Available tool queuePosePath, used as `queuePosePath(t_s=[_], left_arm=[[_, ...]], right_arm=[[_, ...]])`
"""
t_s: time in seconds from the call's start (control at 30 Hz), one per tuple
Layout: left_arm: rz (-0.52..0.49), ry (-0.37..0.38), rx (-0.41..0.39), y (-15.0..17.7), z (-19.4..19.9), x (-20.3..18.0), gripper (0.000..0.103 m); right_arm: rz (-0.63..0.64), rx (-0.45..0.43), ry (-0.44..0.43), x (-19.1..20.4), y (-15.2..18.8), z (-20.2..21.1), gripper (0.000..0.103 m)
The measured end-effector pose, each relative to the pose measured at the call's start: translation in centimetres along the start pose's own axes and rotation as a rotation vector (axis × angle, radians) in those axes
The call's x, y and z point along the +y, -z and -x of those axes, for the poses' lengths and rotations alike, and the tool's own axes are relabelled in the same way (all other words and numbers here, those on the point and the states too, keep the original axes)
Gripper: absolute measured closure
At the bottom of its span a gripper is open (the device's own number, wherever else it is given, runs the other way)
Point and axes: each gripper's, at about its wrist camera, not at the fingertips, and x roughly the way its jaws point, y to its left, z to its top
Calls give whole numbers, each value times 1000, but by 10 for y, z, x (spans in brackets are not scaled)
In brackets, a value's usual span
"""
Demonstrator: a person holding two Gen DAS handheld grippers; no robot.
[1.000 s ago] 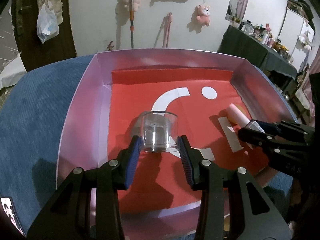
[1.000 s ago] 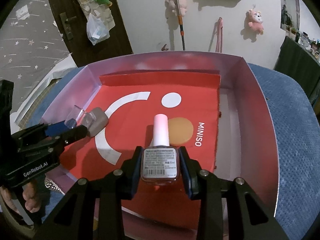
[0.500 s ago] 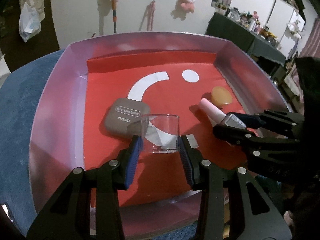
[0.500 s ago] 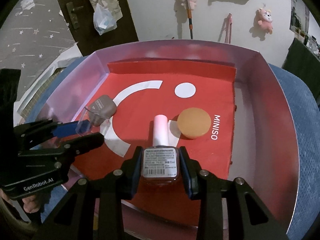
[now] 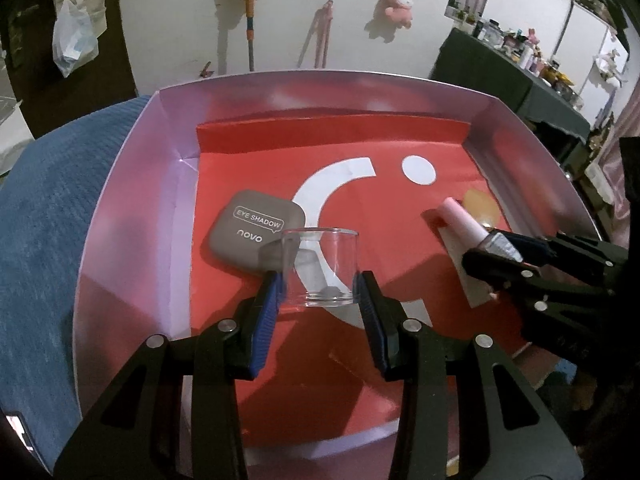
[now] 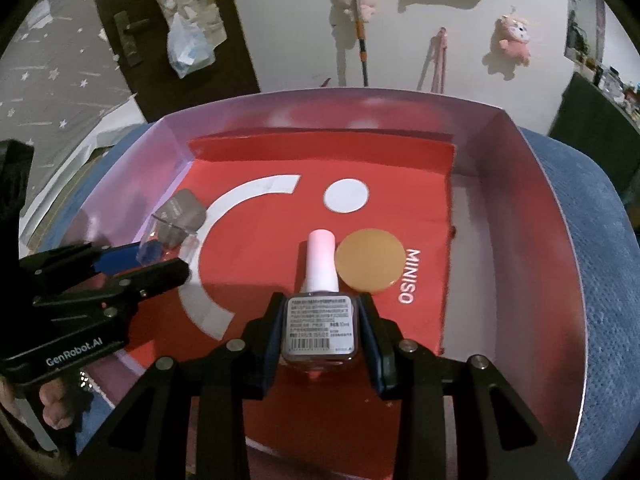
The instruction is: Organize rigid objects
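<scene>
Presently, findings by size:
Box (image 5: 132,208): wide, pale-walled, on a blue cushion (image 5: 44,216); red printed liner (image 5: 400,140) covers its floor.
Left gripper (image 5: 319,295): clamped on a clear cup (image 5: 320,266), held upright over the box's near-left area.
Right gripper (image 6: 319,328): clamped on a nail polish bottle (image 6: 319,322), pink cap pointing toward the far wall, over the near-middle of the liner.
Eye shadow case (image 5: 256,230): grey, flat on the liner near the left wall, just behind the cup.
Round pad (image 6: 370,260): tan, flat on the liner, just right of the bottle's cap, beside the liner's right edge.
</scene>
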Motion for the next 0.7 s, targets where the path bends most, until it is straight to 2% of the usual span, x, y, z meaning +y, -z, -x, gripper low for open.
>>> queuePosePath(t_s=[0.13,0.7], left_arm=[[3,-3,-3,-2,-2,0,65],[23,-1,22,-1,-9,6,64]], right_arm=[[-35,-9,13,-10,-1,1,65],[-32,-13,25,-9,-1,-1,65]])
